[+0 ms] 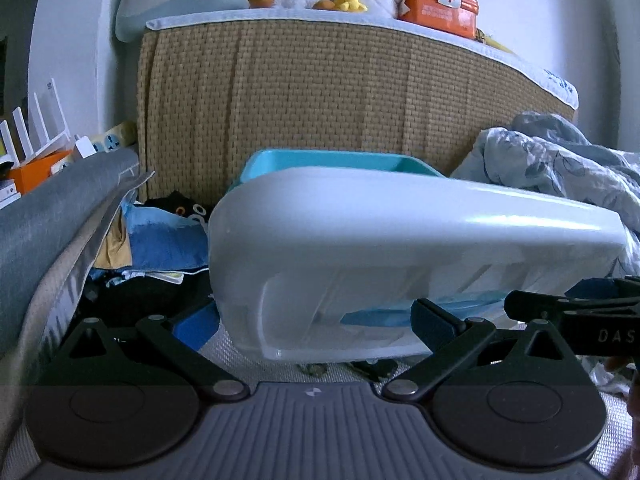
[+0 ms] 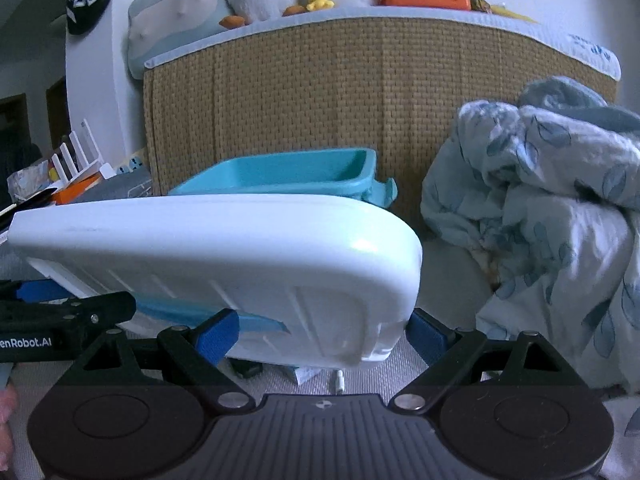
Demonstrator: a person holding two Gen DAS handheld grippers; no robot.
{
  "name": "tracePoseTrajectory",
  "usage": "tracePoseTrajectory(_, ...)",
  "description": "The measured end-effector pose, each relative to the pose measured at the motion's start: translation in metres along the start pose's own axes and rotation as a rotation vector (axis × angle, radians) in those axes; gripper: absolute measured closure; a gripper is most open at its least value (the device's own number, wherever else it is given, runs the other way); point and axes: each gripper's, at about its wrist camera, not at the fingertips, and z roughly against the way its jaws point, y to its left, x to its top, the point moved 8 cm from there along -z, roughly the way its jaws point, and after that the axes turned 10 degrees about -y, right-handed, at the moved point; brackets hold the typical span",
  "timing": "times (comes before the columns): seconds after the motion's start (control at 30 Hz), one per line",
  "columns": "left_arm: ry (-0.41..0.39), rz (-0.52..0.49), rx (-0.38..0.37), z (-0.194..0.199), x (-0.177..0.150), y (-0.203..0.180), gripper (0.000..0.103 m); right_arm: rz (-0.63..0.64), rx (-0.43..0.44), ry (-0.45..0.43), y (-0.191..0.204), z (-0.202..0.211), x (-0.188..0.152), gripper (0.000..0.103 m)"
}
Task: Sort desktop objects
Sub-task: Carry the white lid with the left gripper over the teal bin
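White plastic fills both views: a big white box (image 1: 400,248) is lifted above the woven mat (image 1: 240,344), tipped a little. We hold it at two ends. Our left gripper (image 1: 316,332) has its jaws spread wide, one on each side of the box's left end. Our right gripper (image 2: 324,336) does the same at the right end, blue pads (image 2: 218,336) touching the box. A teal tray (image 2: 288,176) sits behind, then the wicker wall (image 1: 320,100). A crumpled blanket (image 2: 540,200) lies on the right.

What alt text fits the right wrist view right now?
A white plastic bin fills the frame, tilted, its end sitting between the right claw's blue pads. Behind it sit a teal tray, a woven headboard and a crumpled quilt.
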Motion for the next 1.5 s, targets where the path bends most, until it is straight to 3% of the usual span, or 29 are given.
tracePoseTrajectory(0.63,-0.073,-0.028,-0.003,-0.045,0.06,0.012,0.0,0.022,0.022,-0.082,0.001,-0.038,0.057,0.01)
tracePoseTrajectory(0.9,-0.076,-0.023,-0.005,-0.067,0.07,0.017,0.0,0.034,0.021,-0.102,0.0,-0.059,0.076,0.01)
tracePoseTrajectory(1.5,-0.061,-0.015,-0.017,-0.104,0.085,0.022,0.0,0.044,0.021,-0.098,-0.007,-0.092,0.085,0.01)
